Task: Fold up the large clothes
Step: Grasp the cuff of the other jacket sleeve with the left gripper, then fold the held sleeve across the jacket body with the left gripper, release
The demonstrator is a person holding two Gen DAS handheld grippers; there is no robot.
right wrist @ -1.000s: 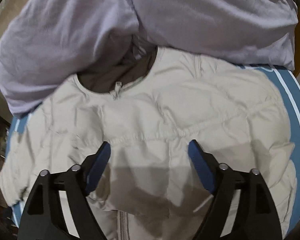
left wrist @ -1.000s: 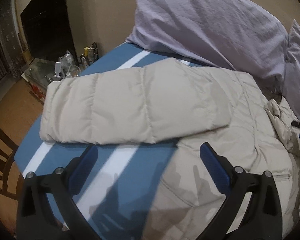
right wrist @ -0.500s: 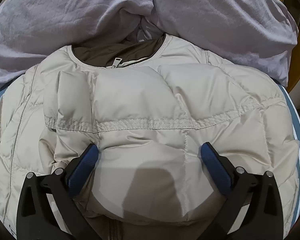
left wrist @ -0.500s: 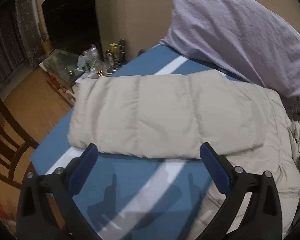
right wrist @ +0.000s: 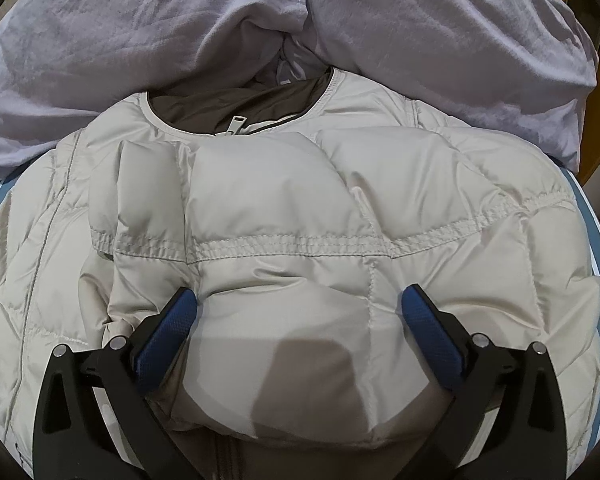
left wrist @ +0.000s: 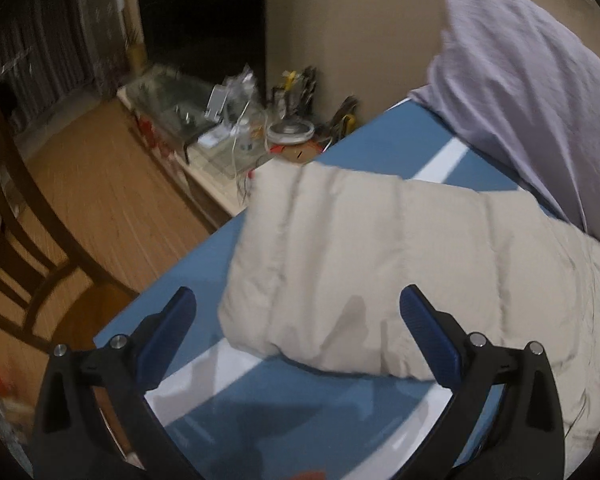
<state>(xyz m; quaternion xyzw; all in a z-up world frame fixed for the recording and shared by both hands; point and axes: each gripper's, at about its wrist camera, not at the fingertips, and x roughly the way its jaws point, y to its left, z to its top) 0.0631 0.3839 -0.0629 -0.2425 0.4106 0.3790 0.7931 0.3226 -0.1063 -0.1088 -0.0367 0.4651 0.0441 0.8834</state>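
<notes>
A beige quilted down jacket (right wrist: pixel 284 208) lies on the blue bed sheet (left wrist: pixel 340 404), collar and zipper pull (right wrist: pixel 236 123) toward the pillows. One sleeve is folded across its chest. My right gripper (right wrist: pixel 298 312) is open, its blue pads either side of the folded sleeve end, close over it. In the left wrist view the other sleeve (left wrist: pixel 380 272) lies stretched out across the bed toward its edge. My left gripper (left wrist: pixel 296 312) is open and empty, hovering just short of that sleeve's near side.
Lilac pillows (right wrist: pixel 180 40) crowd the head of the bed, against the jacket collar; one shows in the left wrist view (left wrist: pixel 540 100). Beyond the bed edge are a cluttered low table (left wrist: pixel 220 128), wooden floor and a wooden chair (left wrist: pixel 24 240).
My left gripper has swung left and closer to the sleeve's cuff end, bringing floor and chair into view. My right gripper has moved down closer onto the folded sleeve. Both stay open.
</notes>
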